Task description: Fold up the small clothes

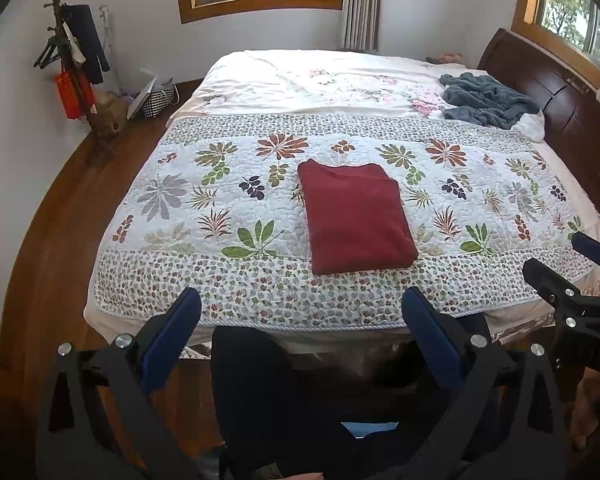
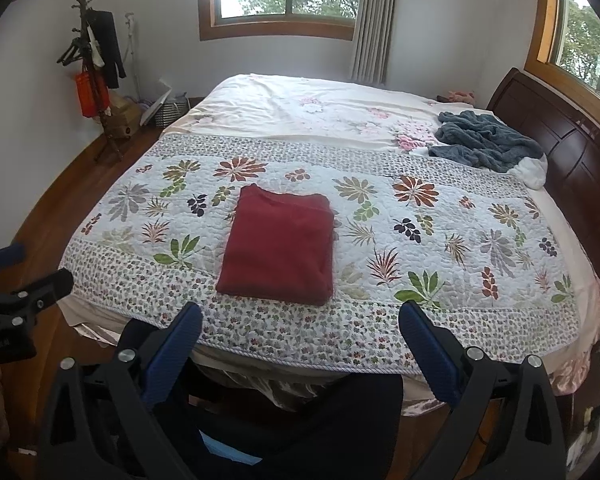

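Bed [image 1: 260,80] first: its floral quilt [image 1: 204,208] carries the red garment [image 1: 356,216], folded square, near the near edge. Both tongs, left tongs [image 1: 300,312] and right tongs [image 2: 300,320], gape wide, empty, well short. Probably finished; only smooth corners gently.

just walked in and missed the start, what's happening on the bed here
A person stands at the foot of the bed holding a gripper in each hand. The left gripper and right gripper are both open and empty, held back off the floral quilt. A red garment lies on the quilt folded into a neat rectangle, with nothing touching it. A crumpled blue-grey blanket sits near the headboard.
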